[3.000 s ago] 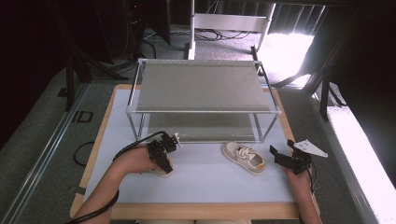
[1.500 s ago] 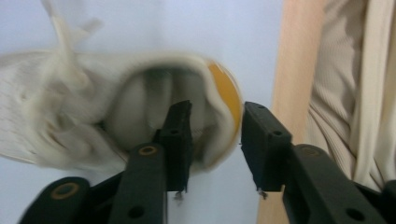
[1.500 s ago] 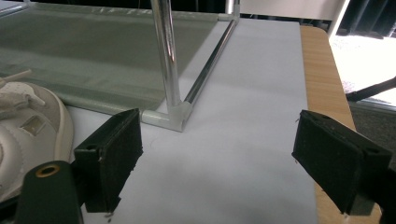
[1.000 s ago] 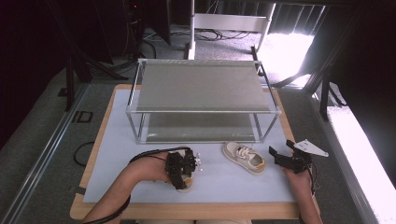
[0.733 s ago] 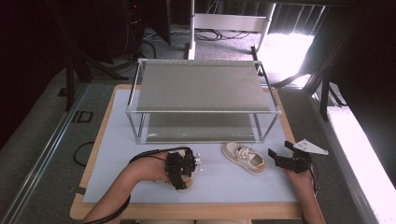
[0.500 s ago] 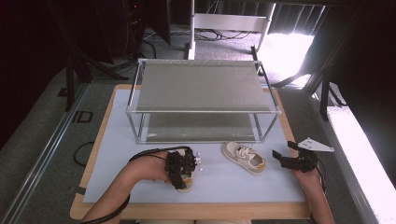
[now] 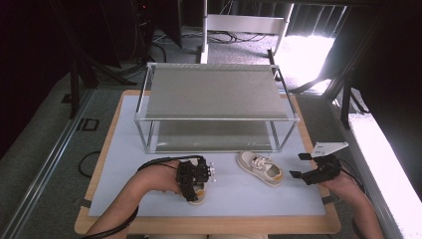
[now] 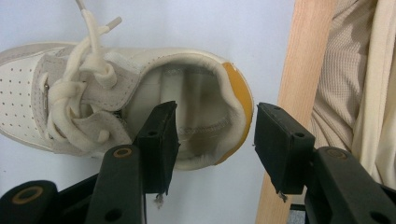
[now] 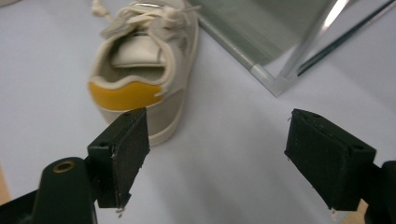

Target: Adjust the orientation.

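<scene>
while your left gripper straddles the heel of the near shoe at the bench edge, pads not yet pinching, your right gripper hangs released behind the second shoe beside the rack, jaws just narrowing.

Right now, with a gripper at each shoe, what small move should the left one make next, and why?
Probably close the left gripper on the heel of the near shoe. One jaw is already inside the opening and the other outside the yellow heel tab, with a gap at the outer pad, so nothing is clamped. The right gripper is open, short of the other shoe.
</scene>
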Motion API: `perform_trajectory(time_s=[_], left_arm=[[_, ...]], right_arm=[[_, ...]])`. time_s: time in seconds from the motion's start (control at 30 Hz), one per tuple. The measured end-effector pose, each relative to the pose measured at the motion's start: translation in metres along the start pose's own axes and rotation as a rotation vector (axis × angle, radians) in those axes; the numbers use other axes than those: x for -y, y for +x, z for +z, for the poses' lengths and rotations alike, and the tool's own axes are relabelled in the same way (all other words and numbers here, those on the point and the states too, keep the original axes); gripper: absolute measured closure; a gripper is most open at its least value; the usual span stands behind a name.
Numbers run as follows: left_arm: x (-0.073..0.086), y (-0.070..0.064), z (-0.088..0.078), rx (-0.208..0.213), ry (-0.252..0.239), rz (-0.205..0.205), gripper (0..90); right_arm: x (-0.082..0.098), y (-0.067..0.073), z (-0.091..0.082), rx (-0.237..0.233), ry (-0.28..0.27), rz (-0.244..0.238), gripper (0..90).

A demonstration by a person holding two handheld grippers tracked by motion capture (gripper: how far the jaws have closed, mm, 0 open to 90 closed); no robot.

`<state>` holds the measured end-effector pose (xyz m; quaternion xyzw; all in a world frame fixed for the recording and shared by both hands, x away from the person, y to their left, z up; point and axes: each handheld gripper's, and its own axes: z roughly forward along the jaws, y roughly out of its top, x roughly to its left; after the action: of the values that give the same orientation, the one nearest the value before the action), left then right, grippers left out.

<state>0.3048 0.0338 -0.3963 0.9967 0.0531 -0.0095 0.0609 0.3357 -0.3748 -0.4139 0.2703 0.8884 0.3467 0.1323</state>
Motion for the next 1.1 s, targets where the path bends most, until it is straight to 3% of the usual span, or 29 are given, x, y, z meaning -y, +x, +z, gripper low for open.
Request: perform_trajectory(time_s=[0.13, 0.2, 0.3, 0.43, 0.47, 0.53, 0.7, 0.87, 1.1], left_arm=[[0.0, 0.0, 0.0, -0.004, 0.0, 0.013, 48.8], [0.001, -0.001, 0.001, 0.005, 0.005, 0.012, 48.8], [0.001, -0.001, 0.001, 0.012, 0.006, 0.01, 48.8], [0.001, -0.001, 0.002, 0.014, 0.007, 0.005, 48.9], [0.001, -0.001, 0.002, 0.014, 0.007, 0.005, 48.8], [0.0, -0.001, 0.002, 0.009, 0.009, 0.007, 48.8], [0.0, -0.001, 0.004, 0.006, 0.011, 0.009, 48.8], [-0.001, 0.0, 0.005, 0.01, 0.016, 0.014, 48.7], [-0.001, 0.0, 0.006, 0.016, 0.021, 0.012, 48.8]], right_arm=[[-0.013, 0.005, -0.005, -0.009, 0.045, -0.052, 22.5], [-0.019, 0.009, -0.007, -0.004, 0.06, -0.089, 30.2], [-0.029, 0.011, -0.008, -0.059, 0.108, -0.1, 33.2], [-0.044, 0.024, -0.011, -0.073, 0.138, -0.193, 33.0], [-0.044, 0.024, -0.011, -0.073, 0.138, -0.193, 33.0], [-0.054, 0.034, -0.014, -0.089, 0.144, -0.255, 35.6], [-0.067, 0.046, -0.014, -0.12, 0.176, -0.326, 39.3], [-0.08, 0.058, -0.005, -0.138, 0.236, -0.434, 46.1], [-0.089, 0.067, 0.013, -0.168, 0.325, -0.526, 54.0]])
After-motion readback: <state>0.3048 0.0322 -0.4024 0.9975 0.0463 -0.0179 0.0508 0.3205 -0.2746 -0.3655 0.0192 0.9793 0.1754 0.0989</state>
